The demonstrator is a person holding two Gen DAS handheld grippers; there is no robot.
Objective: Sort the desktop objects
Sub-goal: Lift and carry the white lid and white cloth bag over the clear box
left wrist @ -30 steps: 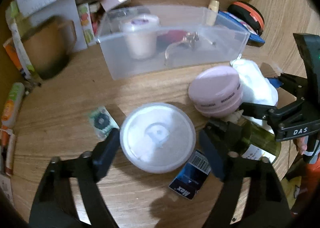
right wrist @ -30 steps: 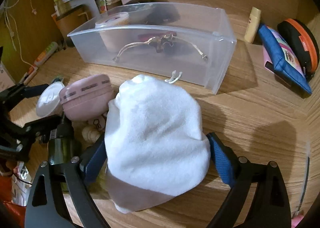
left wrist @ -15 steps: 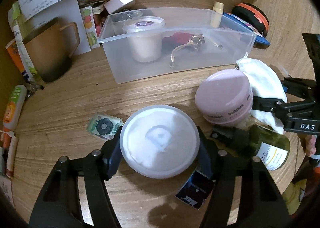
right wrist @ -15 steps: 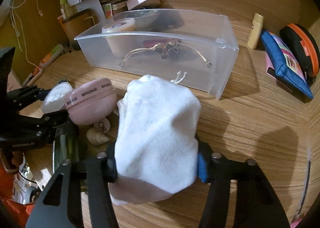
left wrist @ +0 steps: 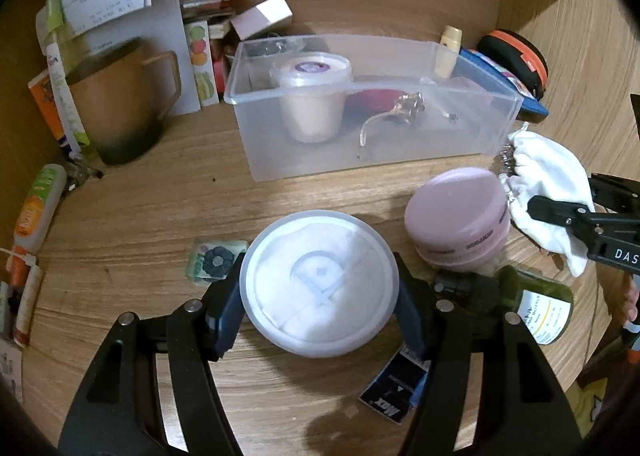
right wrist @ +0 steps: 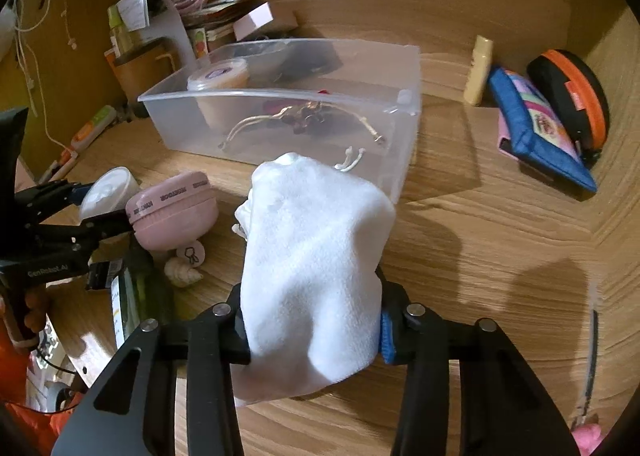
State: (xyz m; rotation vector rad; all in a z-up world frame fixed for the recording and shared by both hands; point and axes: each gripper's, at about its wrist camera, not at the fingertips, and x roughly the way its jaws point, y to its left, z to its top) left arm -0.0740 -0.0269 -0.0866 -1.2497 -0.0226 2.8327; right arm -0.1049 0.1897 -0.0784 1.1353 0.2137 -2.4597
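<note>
My left gripper (left wrist: pixel 320 308) is shut on a round white lidded tub (left wrist: pixel 319 287), lifted a little off the desk; the tub also shows in the right wrist view (right wrist: pixel 108 192). My right gripper (right wrist: pixel 312 330) is shut on a white drawstring pouch (right wrist: pixel 316 256), held above the desk; the pouch shows at the right of the left wrist view (left wrist: pixel 548 192). A clear plastic bin (left wrist: pixel 472 136) stands behind, holding a lidded cup (left wrist: pixel 312 96) and glasses (left wrist: pixel 400 114). It sits ahead of the pouch in the right wrist view (right wrist: pixel 400 160).
A pink round case (left wrist: pixel 460 216), a green bottle (left wrist: pixel 532 300), a dark packet (left wrist: pixel 394 392) and a small flower tile (left wrist: pixel 214 262) lie near the left gripper. A brown mug (left wrist: pixel 120 104) and papers stand at the left. A blue pouch (right wrist: pixel 536 136) and orange-rimmed case (right wrist: pixel 572 96) lie at the right.
Both grippers closed: the left on the white tub, the right on the white pouch. Both then rose slightly with their objects.
</note>
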